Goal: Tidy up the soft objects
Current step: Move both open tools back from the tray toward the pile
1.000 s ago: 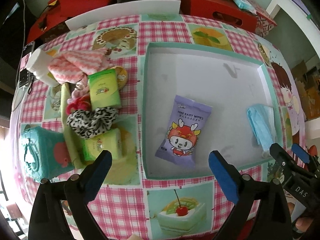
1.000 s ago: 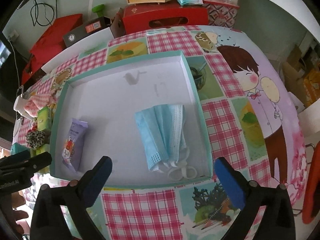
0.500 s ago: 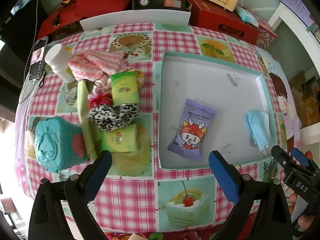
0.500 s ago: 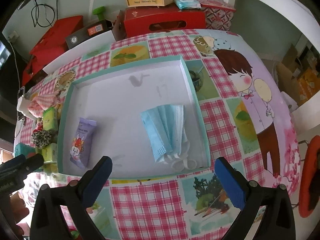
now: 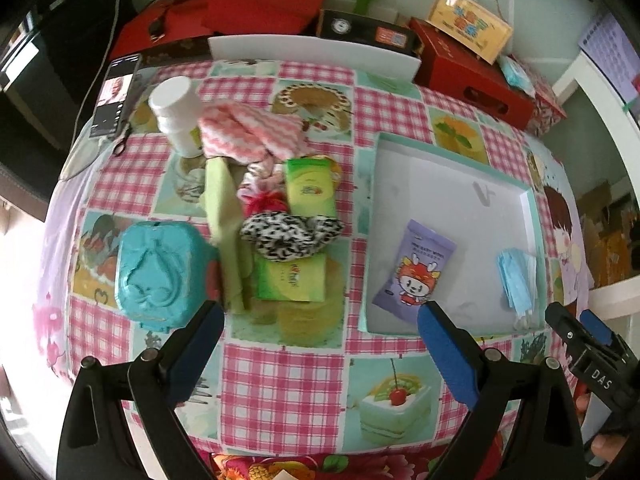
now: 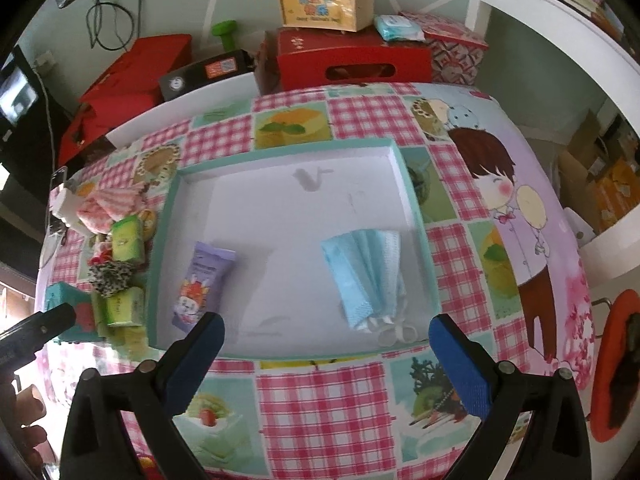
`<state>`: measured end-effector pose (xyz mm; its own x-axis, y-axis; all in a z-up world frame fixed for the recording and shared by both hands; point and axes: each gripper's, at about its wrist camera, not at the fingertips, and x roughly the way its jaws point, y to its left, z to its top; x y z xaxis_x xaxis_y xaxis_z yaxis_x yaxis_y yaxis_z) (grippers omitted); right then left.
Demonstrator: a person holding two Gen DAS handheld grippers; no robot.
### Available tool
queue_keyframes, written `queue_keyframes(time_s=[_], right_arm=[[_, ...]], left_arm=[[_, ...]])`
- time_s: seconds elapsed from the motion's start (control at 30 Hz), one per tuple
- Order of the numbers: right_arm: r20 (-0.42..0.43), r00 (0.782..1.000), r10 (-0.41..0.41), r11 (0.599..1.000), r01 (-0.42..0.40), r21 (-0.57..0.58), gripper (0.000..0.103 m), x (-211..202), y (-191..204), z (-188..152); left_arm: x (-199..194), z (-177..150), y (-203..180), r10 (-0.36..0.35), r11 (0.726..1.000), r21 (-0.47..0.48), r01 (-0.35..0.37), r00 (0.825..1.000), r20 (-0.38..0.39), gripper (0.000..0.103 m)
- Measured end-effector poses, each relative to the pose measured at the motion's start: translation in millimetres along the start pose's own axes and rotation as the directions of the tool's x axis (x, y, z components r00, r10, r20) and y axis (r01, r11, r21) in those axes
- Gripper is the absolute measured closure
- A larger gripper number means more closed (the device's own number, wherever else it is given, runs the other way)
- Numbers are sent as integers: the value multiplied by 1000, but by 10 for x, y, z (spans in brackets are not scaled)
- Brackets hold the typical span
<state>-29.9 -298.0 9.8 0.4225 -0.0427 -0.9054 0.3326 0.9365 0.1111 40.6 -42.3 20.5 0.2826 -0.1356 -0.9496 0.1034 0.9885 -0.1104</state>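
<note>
From the left wrist, the spread, empty left tongs (image 5: pixel 318 326) hover before the leopard-print fabric scrunchie (image 5: pixel 291 233) heaped on green tissue packs, risking a double grab; from the right wrist, the right tongs (image 6: pixel 325 340), released, face the shallow teal-rimmed white tray (image 6: pixel 412 196), where the folded blue face masks (image 6: pixel 366 272) could snag

The left gripper (image 5: pixel 320 328) hangs above the near edge of the desk (image 5: pixel 280 376), its blue-padded fingers (image 5: pixel 448 352) spread wide with nothing between them. Ahead to the right sits a teal-rimmed tray (image 5: pixel 374 208) holding a purple wipes packet (image 5: pixel 414 268) and, well apart by the right wall, a folded blue face mask (image 5: pixel 516 276). Left of the tray lies a cluster – a leopard-print scrunchie (image 5: pixel 292 236) resting on a green tissue pack (image 5: pixel 290 280), a second green pack (image 5: pixel 310 188), a pink-striped cloth (image 5: pixel 252 132), a white bottle (image 5: pixel 178 114) and a teal wipes box (image 5: pixel 156 268). The right gripper (image 5: pixel 588 344) shows at the lower right edge.
</note>
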Motion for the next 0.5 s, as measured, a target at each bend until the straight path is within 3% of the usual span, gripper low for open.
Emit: queue_keyframes(time_s=[0.27, 0.5], right_arm=[[105, 990, 90, 996, -88, -21, 0, -270, 321, 90], [177, 982, 64, 993, -46, -104, 0, -377, 704, 107]], left_arm=[[-110, 11, 281, -21, 998, -51, 22, 999, 30, 6], [-132, 59, 565, -26, 995, -95, 30, 999, 48, 6]])
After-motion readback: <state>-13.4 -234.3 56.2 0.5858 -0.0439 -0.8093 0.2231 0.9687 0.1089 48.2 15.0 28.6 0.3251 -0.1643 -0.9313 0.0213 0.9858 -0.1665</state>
